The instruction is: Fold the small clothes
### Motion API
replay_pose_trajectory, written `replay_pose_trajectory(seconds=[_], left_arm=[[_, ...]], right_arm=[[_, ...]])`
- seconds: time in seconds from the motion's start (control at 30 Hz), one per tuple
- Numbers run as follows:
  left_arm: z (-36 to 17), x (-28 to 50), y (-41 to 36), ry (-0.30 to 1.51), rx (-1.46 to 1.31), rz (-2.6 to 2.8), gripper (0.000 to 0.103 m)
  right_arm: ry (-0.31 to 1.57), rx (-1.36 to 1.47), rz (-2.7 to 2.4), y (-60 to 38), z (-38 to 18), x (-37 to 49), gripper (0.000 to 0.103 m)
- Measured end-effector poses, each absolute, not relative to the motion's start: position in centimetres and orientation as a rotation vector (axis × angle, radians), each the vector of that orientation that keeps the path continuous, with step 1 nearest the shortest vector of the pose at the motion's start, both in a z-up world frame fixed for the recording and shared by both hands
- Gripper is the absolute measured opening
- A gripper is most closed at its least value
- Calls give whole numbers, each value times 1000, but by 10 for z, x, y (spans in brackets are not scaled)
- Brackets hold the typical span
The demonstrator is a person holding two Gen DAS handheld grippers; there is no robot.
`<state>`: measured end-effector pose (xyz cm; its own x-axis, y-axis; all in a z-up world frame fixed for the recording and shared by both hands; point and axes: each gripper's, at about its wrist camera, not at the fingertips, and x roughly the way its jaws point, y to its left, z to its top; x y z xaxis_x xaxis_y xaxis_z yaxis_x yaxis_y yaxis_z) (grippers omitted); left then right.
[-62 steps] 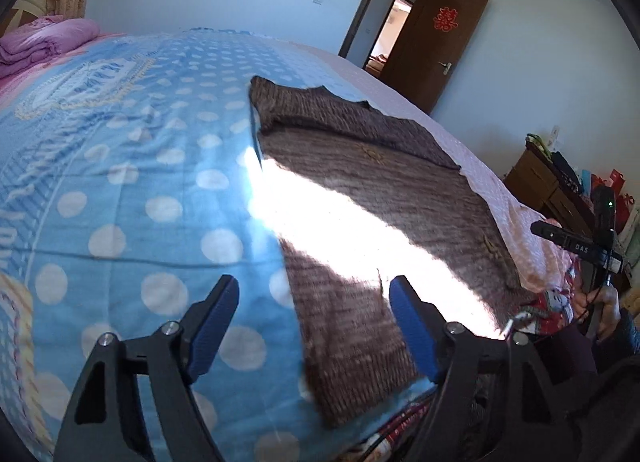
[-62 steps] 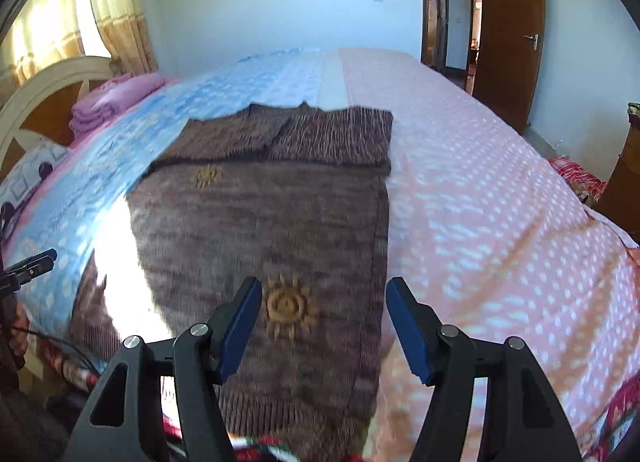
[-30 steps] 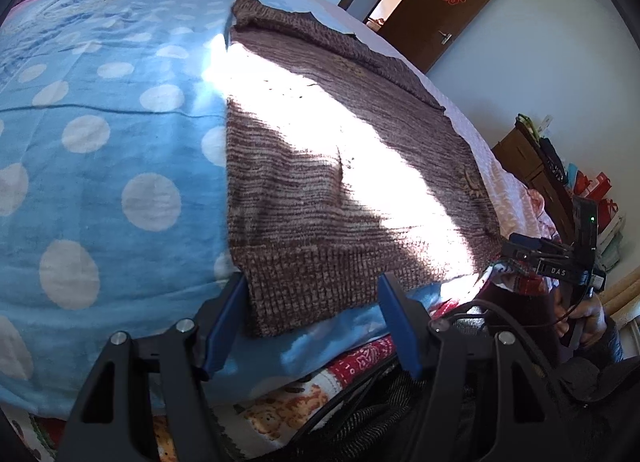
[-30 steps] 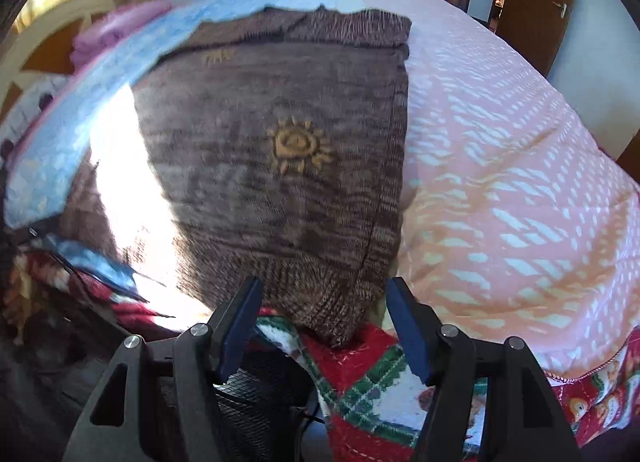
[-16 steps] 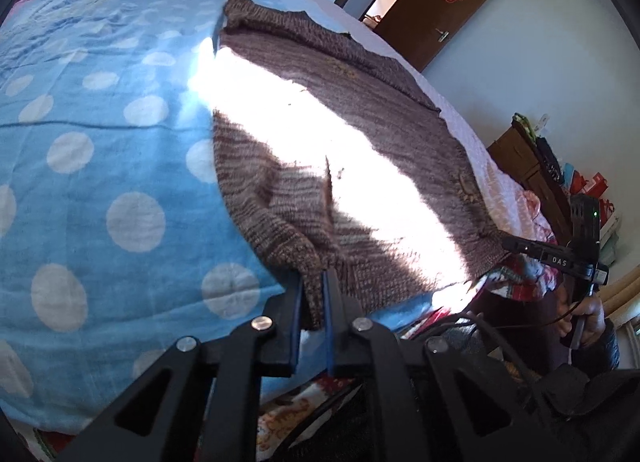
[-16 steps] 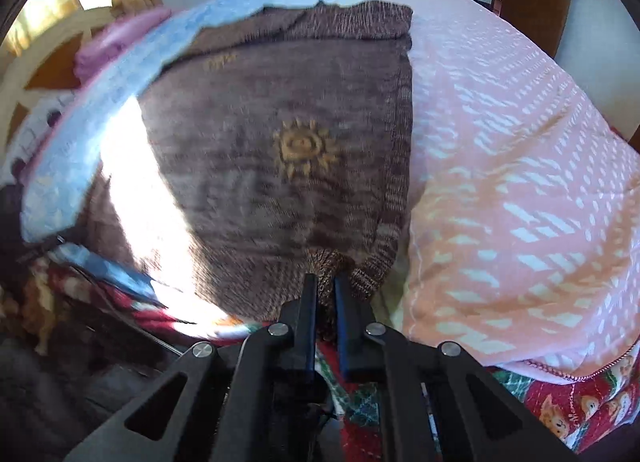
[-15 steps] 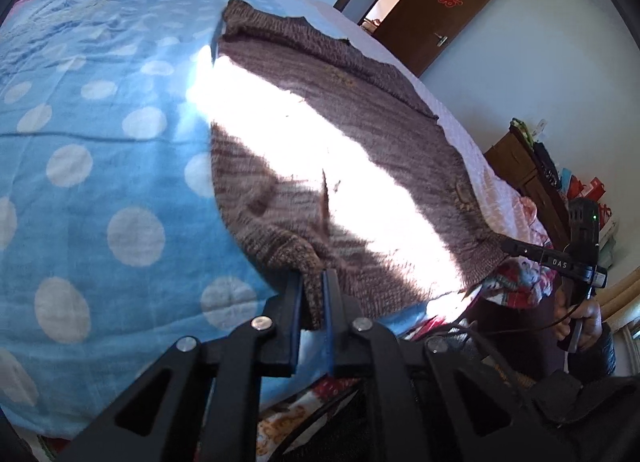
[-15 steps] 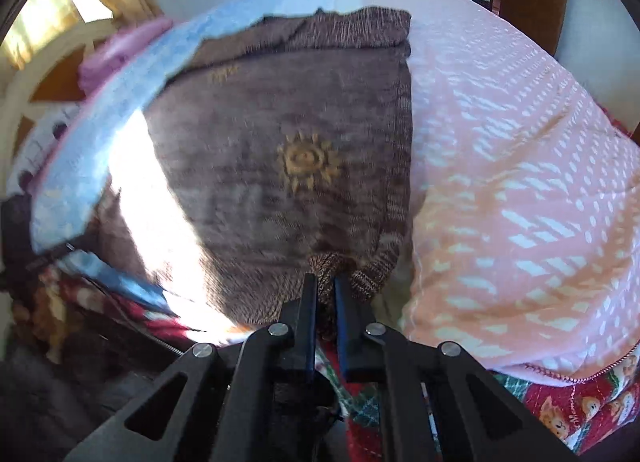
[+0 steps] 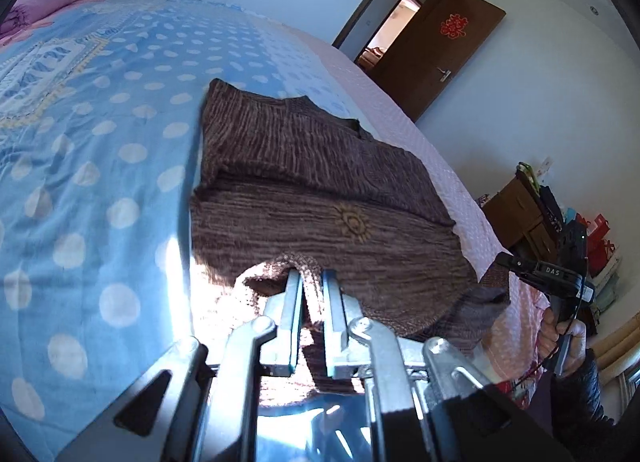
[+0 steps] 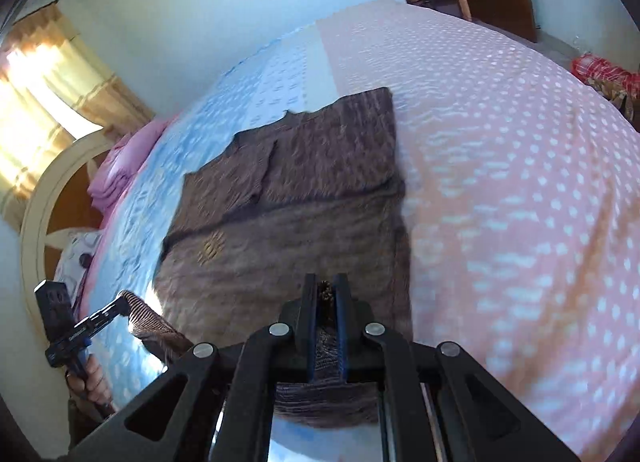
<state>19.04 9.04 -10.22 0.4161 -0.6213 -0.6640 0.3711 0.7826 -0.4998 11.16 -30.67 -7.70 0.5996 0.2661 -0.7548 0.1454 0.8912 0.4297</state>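
a brown knitted sweater [image 9: 328, 197] lies across the middle of both frames on a bed [image 9: 100, 141] with a bedspread that is blue with white dots on one half and pink on the other. at the bottom centre of the left wrist view, the left gripper [image 9: 311, 282] is clenched on the sweater's hem, lifting it off the bed. at the bottom centre of the right wrist view, the right gripper [image 10: 327, 290] is clenched on the other hem corner. a dark wooden door [image 9: 440, 57] stands open at upper right of the left view
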Motion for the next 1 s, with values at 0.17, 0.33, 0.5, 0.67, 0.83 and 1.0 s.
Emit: replay_pose_trajectory(seconds=[0.17,0.33,0.5,0.67,0.83,1.0], left_arm=[[-123,228,92,1009,-301,-584,10],[-104,223,114,941,-239,-634,44],[-89,200,118,807,-25,-693,69],[-104,213,89,854,44,-729,69],[-137,242,73,972,-60,-715,69],[-139,233,58,925,22,-686,67]], right_arm=[[953,455,-12,-316,-105,146,8],[875,477,-65,-326,-98,139,10],[786,433,-49,-315,-77,113,35],[755,328,-69,-292,-70,91,49],[753,266,-88,-284,-66,80,49],[761,283,-117,-296,-67,70,49]])
